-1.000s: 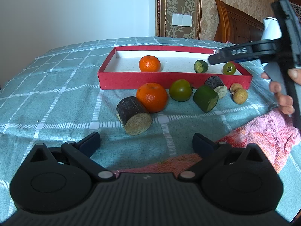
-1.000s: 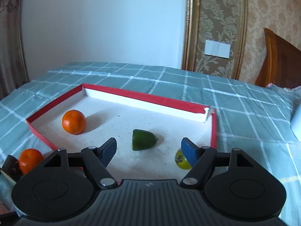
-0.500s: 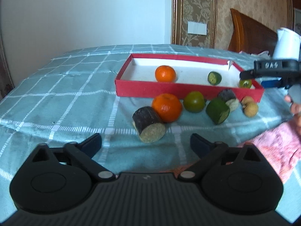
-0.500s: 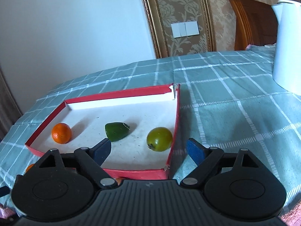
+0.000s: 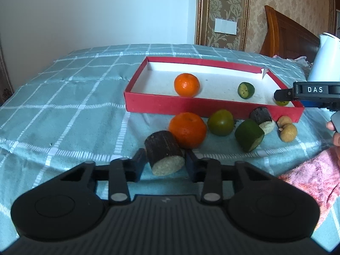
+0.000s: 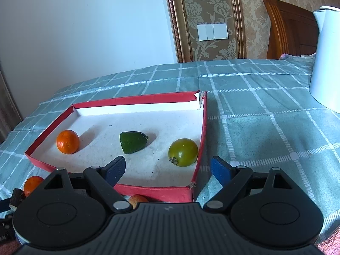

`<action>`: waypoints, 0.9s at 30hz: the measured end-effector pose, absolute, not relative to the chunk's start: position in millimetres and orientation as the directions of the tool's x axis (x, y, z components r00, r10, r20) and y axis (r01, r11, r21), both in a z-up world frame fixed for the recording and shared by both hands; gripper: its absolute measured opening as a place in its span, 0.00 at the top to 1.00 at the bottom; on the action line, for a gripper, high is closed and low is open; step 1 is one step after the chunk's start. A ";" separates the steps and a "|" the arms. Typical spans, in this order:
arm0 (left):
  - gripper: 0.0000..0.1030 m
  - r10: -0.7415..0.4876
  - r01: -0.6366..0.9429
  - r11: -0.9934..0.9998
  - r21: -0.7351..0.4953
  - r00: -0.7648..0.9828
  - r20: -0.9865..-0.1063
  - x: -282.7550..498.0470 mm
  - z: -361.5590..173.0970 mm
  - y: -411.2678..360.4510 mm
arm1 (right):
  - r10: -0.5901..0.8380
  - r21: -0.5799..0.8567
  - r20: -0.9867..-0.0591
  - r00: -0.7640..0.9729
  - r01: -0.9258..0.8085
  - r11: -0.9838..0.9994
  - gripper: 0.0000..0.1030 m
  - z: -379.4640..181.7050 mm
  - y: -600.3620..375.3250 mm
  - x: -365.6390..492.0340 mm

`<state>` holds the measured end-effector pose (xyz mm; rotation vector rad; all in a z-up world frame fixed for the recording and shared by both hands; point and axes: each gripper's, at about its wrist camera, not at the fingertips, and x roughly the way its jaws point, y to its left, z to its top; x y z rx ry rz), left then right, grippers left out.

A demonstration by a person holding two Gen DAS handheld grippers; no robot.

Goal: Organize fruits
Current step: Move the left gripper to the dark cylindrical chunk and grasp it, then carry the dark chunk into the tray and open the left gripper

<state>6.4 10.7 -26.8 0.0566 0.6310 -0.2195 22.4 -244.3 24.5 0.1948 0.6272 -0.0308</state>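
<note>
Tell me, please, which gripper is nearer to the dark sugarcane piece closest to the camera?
Left. The left gripper has closed around the sugarcane piece; the right gripper hangs open over the red tray.

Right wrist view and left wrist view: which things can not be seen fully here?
- Right wrist view: longan and dark sugarcane piece mostly hidden behind the right gripper body.
- Left wrist view: green fruit in the red box covered by the other gripper; white kettle cut by the edge.
</note>
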 end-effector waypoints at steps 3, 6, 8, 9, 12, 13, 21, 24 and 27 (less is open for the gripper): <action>0.66 -0.194 0.226 0.974 -0.017 0.792 -0.579 3.9 -29.0 12.1 | 0.028 0.166 -0.589 0.808 0.087 0.982 0.15 23.9 -243.3 22.9; 0.66 -0.192 0.225 0.974 -0.013 0.799 -0.570 1.5 -30.1 11.9 | 0.027 0.164 -0.587 0.809 0.086 0.983 0.15 23.7 -242.8 23.3; 0.66 -0.195 0.231 0.973 -0.009 0.801 -0.566 -0.8 -29.4 12.3 | 0.026 0.162 -0.588 0.808 0.086 0.983 0.15 23.1 -242.6 23.5; 0.66 -0.196 0.231 0.973 -0.009 0.803 -0.563 -2.1 -28.7 12.8 | 0.025 0.162 -0.588 0.809 0.087 0.983 0.15 23.0 -242.5 23.5; 0.66 -0.209 0.233 0.972 -0.024 0.815 -0.541 -6.8 -22.6 16.3 | 0.023 0.162 -0.586 0.810 0.089 0.983 0.15 22.9 -242.7 23.0; 0.66 -0.213 0.235 0.972 -0.026 0.822 -0.529 -8.6 -19.3 17.1 | 0.023 0.162 -0.585 0.811 0.089 0.983 0.15 23.1 -242.7 22.7; 0.66 -0.217 0.254 0.967 0.017 0.858 -0.465 -2.7 5.5 14.2 | 0.018 0.162 -0.579 0.815 0.093 0.982 0.15 24.4 -242.5 21.3; 0.66 -0.213 0.257 0.966 0.035 0.864 -0.456 8.7 11.0 9.5 | 0.010 0.159 -0.573 0.820 0.099 0.982 0.15 25.5 -242.1 19.8; 0.66 -0.213 0.258 0.965 0.040 0.867 -0.451 24.3 14.9 5.4 | 0.003 0.158 -0.568 0.823 0.105 0.982 0.15 26.3 -242.3 19.4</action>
